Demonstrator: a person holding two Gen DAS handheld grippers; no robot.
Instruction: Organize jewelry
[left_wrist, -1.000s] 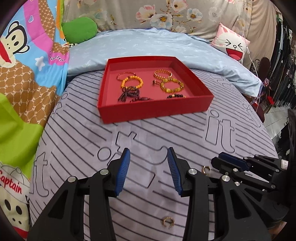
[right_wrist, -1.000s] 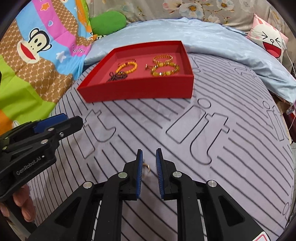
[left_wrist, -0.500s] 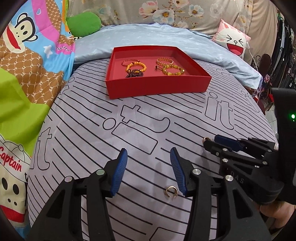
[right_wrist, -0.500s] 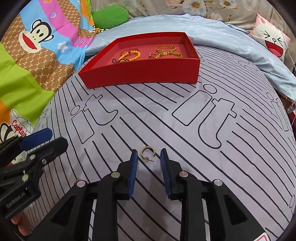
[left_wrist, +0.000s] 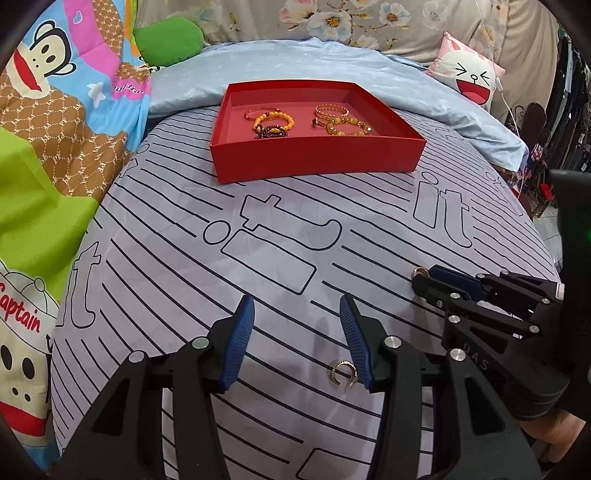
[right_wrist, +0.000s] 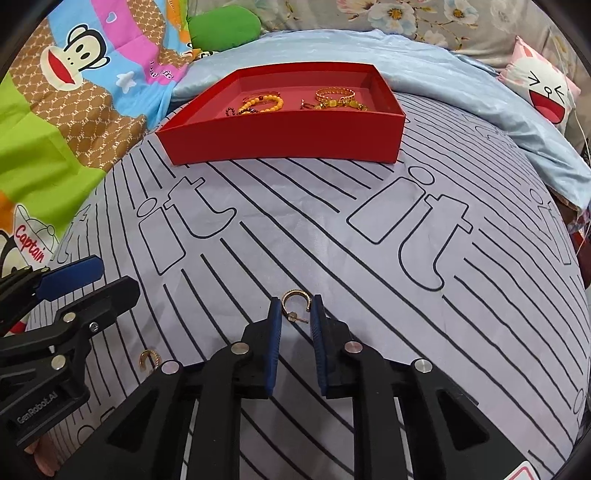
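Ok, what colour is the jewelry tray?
Red tray, inside and out; clearest in the left wrist view.

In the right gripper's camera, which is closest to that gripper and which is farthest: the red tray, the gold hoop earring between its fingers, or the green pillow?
From the right gripper outward:
1. Gold hoop earring, lying on the striped sheet between the fingertips.
2. Red tray, farther up the bed, straight ahead, with bracelets inside.
3. Green pillow, behind the tray, at the back left.

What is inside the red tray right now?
The red tray holds beaded bracelets: an orange one, a dark one, amber-yellow ones and thin gold bangles. Its near wall hides the front floor strip.
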